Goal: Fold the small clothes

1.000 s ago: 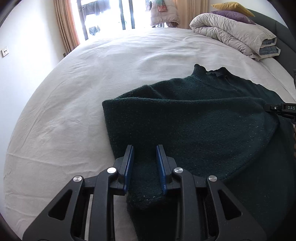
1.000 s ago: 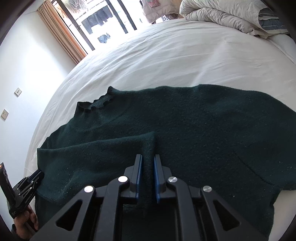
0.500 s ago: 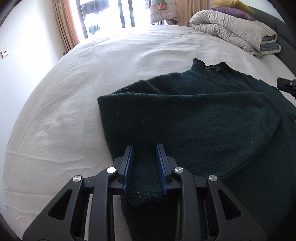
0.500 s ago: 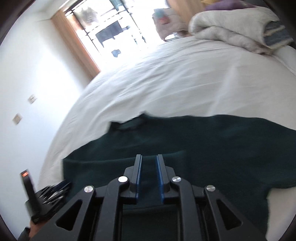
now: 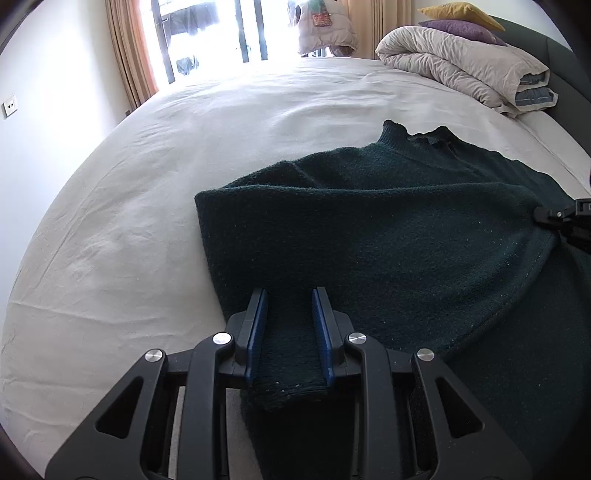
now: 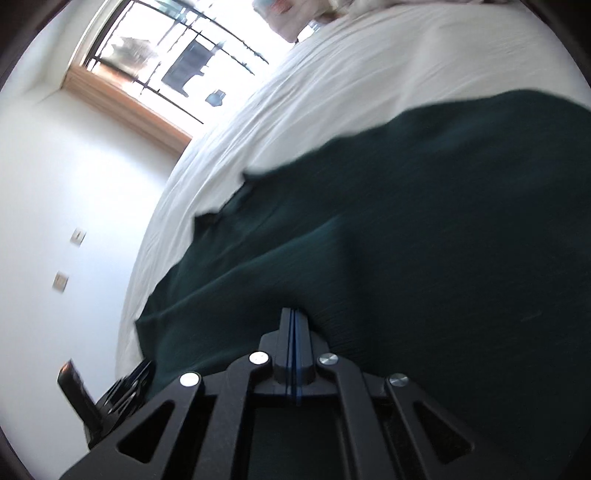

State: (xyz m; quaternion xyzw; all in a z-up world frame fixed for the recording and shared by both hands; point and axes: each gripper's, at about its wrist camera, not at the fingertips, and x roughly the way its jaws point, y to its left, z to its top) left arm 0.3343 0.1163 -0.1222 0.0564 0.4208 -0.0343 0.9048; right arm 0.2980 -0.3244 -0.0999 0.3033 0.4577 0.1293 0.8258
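Observation:
A dark green knitted sweater (image 5: 388, 236) lies on the white bed (image 5: 184, 166), its left side folded over the body, collar toward the far side. My left gripper (image 5: 290, 317) is parted with a sleeve cuff (image 5: 291, 369) lying between its fingers. My right gripper (image 6: 293, 325) has its fingers pressed together, low over the sweater (image 6: 406, 240); its view is tilted and blurred, and no cloth shows between the pads. The right gripper's tip (image 5: 565, 218) shows at the right edge of the left wrist view, at the sweater's folded edge.
A rolled duvet (image 5: 461, 70) and pillows (image 5: 458, 11) lie at the bed's far right by a dark headboard. A window with curtains (image 5: 125, 55) is beyond the bed. The white wall (image 6: 74, 184) runs along the left. The left gripper (image 6: 110, 395) shows at lower left.
My right gripper has closed fully, tilted and swung down toward the sweater's folded edge. My left gripper has stayed in place with the cuff between its fingers.

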